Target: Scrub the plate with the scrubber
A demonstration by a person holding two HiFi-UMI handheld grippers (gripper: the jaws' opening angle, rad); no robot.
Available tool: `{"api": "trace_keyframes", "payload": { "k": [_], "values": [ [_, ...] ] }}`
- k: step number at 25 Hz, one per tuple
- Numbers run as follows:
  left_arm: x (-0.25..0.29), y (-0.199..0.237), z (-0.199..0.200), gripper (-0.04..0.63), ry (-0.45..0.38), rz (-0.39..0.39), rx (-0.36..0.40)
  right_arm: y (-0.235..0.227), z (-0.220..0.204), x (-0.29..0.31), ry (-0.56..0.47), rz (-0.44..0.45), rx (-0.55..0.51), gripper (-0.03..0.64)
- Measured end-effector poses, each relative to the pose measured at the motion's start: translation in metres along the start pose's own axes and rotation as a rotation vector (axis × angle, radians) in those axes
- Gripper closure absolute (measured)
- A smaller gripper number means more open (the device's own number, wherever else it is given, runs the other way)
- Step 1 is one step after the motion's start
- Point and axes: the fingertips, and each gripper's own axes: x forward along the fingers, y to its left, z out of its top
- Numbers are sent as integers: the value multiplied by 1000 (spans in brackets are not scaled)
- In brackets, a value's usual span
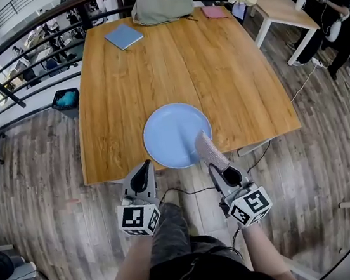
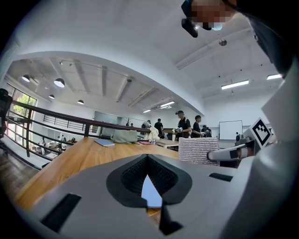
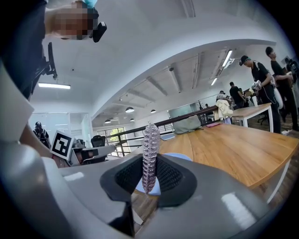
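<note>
Right gripper [image 1: 214, 167] clamps scrubber [image 1: 208, 149] edge-on over plate [image 1: 168, 134], left gripper [image 1: 145, 167] clenched empty; best lay it flat, press, circle steadily

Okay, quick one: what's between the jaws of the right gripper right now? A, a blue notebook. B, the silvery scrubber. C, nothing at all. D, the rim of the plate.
B: in the right gripper view the jaws of the right gripper are closed on the scrubber, which stands up between them. In the head view its far end lies over the near edge of the blue plate.
</note>
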Motion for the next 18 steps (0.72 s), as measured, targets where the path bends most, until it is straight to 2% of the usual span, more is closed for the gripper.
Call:
{"api": "trace_keyframes", "payload": {
  "k": [6,12,15,18],
  "values": [
    [31,12,-14,600,77,-34,21,-9,-11,29,67,6,-22,535],
    [54,23,-43,584,229,-88,14,-3,-32,64,226,79,-247,535],
    [61,37,-55,578,293,-84,3,-3,-41,78,310,101,-360,535],
    [66,52,-71,519,367,-78,-33,-8,-59,87,412,114,-515,535]
  ]
}}
